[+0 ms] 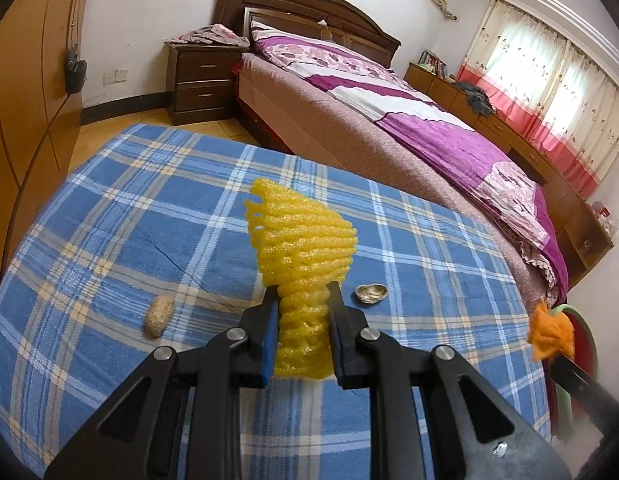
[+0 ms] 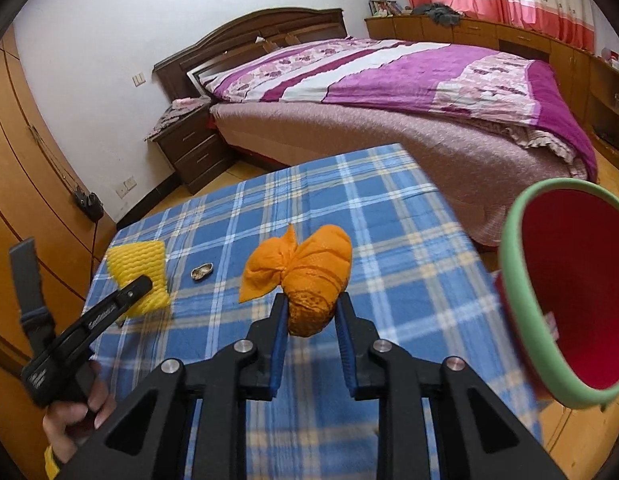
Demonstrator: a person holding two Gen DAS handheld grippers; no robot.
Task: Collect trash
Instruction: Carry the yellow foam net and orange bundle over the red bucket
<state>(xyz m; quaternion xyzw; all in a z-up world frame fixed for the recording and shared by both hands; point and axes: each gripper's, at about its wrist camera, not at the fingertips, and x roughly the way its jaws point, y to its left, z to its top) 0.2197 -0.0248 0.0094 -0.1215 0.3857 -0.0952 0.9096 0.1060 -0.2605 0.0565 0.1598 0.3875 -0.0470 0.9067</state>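
— Where's the trash relative to each tool?

— My left tool (image 1: 302, 300) is clenched on one yellow foam fruit-net sleeve (image 1: 303, 240), which stands up from between the blue pads, lifted above the blue plaid-covered counter (image 1: 109, 208). My right tool (image 2: 312, 312) grips one orange mesh bundle knotted at the top (image 2: 305, 272), also held off the cloth, beside the red bin with a green rim (image 2: 565, 292).

— What does one camera catch that the other misses?

— The left wrist view alone shows one tan oval stone-like lump (image 1: 159, 316) lying on the counter, left of the tool. The right wrist view alone shows the bin's open mouth; in the left view I see only a sliver of it. One small silvery crumpled shell-like scrap (image 1: 371, 293) lies on the cloth in both views.

— Count?

— Two pieces held, two lying on the counter, one bin.
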